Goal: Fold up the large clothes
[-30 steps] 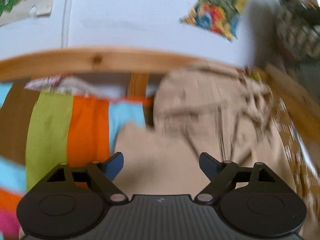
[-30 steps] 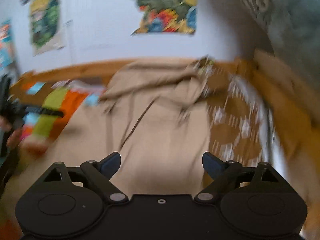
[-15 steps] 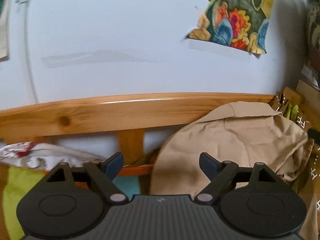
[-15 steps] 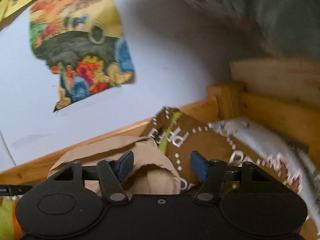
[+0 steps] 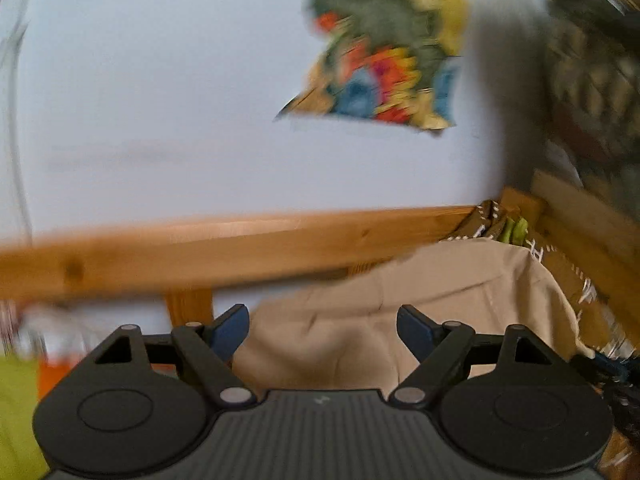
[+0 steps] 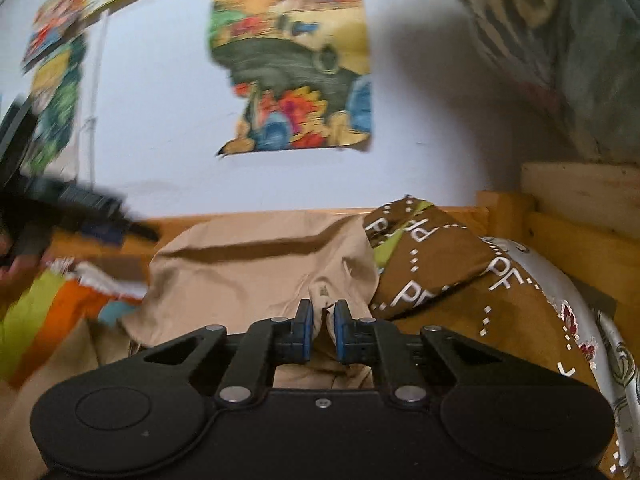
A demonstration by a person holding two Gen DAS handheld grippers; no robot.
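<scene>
A large beige garment [image 5: 420, 312] lies bunched against the wooden bed rail [image 5: 240, 248]. In the left wrist view my left gripper [image 5: 322, 326] stands open just in front of its left part, nothing between the blue pads. In the right wrist view the same beige garment [image 6: 248, 272] is piled at the head of the bed, and my right gripper [image 6: 321, 320] is shut on a fold of it. The left gripper [image 6: 80, 204] shows blurred at the far left of that view, held by a hand.
A brown pillow with white lettering [image 6: 440, 264] lies right of the garment, against the corner of the wooden frame [image 6: 560, 232]. A striped orange, green and blue cover [image 6: 44, 312] spreads to the left. Posters [image 6: 292, 76] hang on the white wall. A curtain [image 6: 560, 40] hangs at right.
My right gripper has closed from open onto a fold of the beige garment. The left gripper stayed open and swung right, bringing more of the garment before it.
</scene>
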